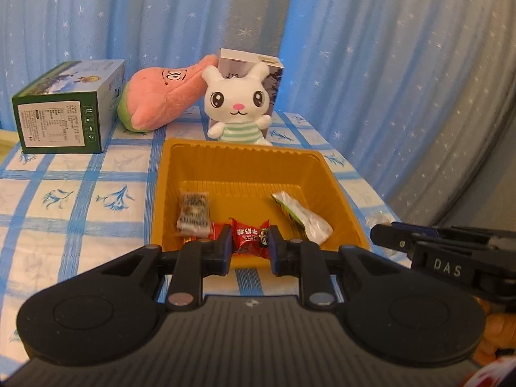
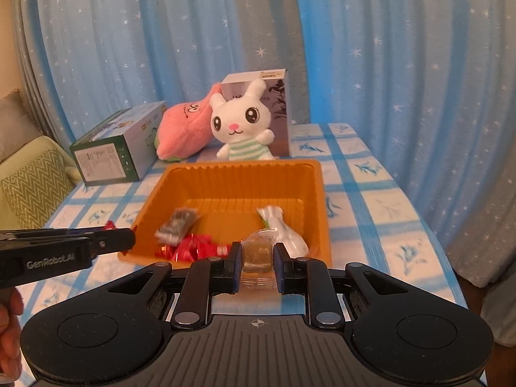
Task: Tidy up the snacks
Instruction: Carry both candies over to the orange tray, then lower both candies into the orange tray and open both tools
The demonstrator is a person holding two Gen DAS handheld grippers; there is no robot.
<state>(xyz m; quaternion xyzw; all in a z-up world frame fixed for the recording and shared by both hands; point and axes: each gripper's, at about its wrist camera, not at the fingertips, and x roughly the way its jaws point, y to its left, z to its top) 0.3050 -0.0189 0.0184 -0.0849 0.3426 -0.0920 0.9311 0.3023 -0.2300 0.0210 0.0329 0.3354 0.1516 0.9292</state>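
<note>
Left hand-held gripper [image 1: 250,248] is pinching a red shiny candy wrapper [image 1: 250,237] between its two fingers, right over the near edge of the orange plastic tray [image 1: 245,161]. Far to the left on the worktop [image 1: 64,200], which has a blue and white checked cloth, lies a green and white cardboard box [image 1: 64,113] on its side. Next to it is a pink soft toy with a green end [image 1: 161,96], lying down. Beside that sits a white bunny soft toy in a green striped shirt [image 1: 238,103], leaning on a grey and white box [image 1: 254,64] that stands up behind it. The tray is just in front of the bunny. Inside the tray, on the left, is a small grey and white snack packet [image 1: 192,213], a bit blurry. More red wrappers [image 2: 193,246] lie near the front. On the right side of the tray is a white and green snack packet [image 1: 303,216].

The right hand-held gripper [image 2: 257,254] is pinching a clear wrapped brownish candy [image 2: 258,251] between its fingers, at the near edge of the tray, close to the white and green packet. Blue curtains with little white stars [image 1: 387,64] hang behind everything.
</note>
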